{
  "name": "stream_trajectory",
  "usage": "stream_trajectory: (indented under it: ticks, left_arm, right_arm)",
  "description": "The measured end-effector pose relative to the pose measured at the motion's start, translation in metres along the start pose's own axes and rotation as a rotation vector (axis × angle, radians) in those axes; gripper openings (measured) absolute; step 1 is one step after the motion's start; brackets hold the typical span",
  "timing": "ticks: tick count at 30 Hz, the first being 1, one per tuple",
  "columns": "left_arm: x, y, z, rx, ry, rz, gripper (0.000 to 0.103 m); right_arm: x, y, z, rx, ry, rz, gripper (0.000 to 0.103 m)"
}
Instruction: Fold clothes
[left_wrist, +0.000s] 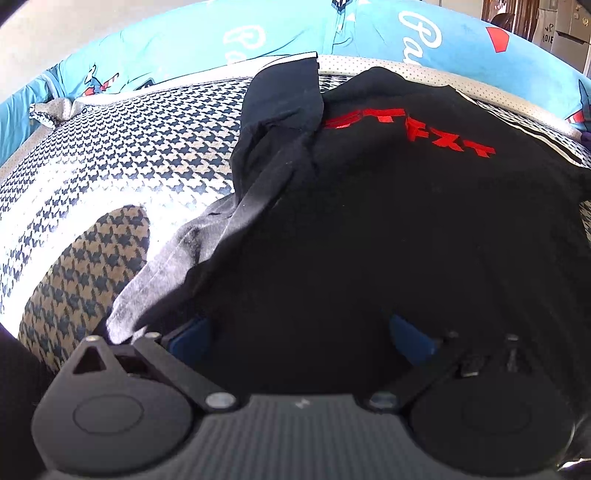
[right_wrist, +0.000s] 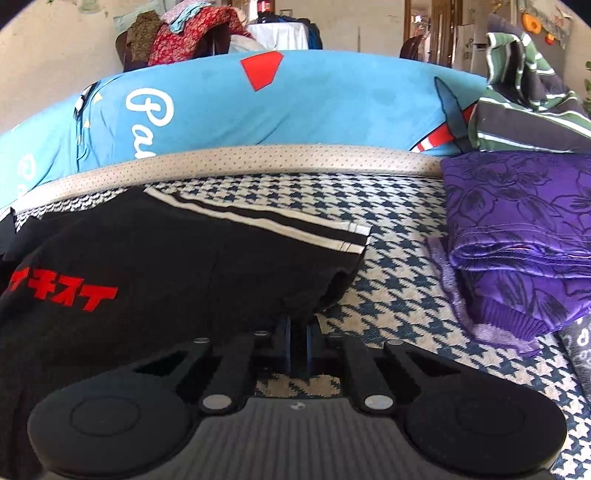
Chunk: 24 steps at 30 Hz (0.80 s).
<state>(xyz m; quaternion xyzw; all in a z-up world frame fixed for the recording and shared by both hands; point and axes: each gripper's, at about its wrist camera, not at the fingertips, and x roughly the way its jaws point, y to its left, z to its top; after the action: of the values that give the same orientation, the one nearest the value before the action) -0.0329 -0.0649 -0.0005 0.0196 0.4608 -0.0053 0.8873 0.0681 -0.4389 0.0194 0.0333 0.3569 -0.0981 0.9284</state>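
Right tool (right_wrist: 298, 341) pinches black shirt (right_wrist: 166, 258) hem

A black garment (left_wrist: 388, 221) with red lettering (white stripes along one sleeve) lies spread on the houndstooth bed cover (left_wrist: 147, 147); one sleeve is folded inward; its top reaches toward the cover's far edge.

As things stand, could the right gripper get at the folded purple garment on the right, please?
Probably not yet: the right gripper is shut on the black shirt's hem. The purple garment lies beside it across bare houndstooth cover, so the way looks free once it lets go.
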Motion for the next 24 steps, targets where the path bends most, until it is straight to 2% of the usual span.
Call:
stream_trajectory:
  ticks: [1, 7, 11, 13, 15, 17, 21, 24]
  left_arm:
    - [-0.001, -0.001, -0.002, 0.007, 0.002, -0.005, 0.103]
    - [-0.012, -0.013, -0.017, 0.068, 0.006, -0.045, 0.103]
    - [-0.016, -0.019, -0.025, 0.103, 0.006, -0.065, 0.103]
    - [-0.017, -0.02, -0.028, 0.114, 0.006, -0.073, 0.103]
    - [-0.018, -0.02, -0.029, 0.115, 0.006, -0.078, 0.103]
    - [-0.019, -0.021, -0.029, 0.117, 0.007, -0.082, 0.103]
    - [-0.021, -0.021, -0.031, 0.124, 0.004, -0.09, 0.103]
    - [-0.022, -0.021, -0.034, 0.129, 0.002, -0.097, 0.103]
  right_arm:
    - [-0.002, -0.004, 0.002, 0.017, -0.006, -0.013, 0.002]
    - [-0.001, -0.011, 0.002, 0.042, 0.009, -0.058, 0.004]
    - [-0.01, -0.024, 0.003, 0.123, -0.001, -0.105, 0.005]
    - [-0.016, -0.029, 0.002, 0.163, 0.006, -0.067, 0.006]
    - [-0.023, -0.028, -0.002, 0.188, 0.025, -0.013, 0.013]
    - [-0.026, -0.023, -0.008, 0.193, 0.058, 0.039, 0.013]
    - [-0.037, -0.005, -0.022, 0.158, 0.103, 0.125, 0.014]
    - [-0.048, 0.01, -0.034, 0.126, 0.122, 0.174, 0.021]
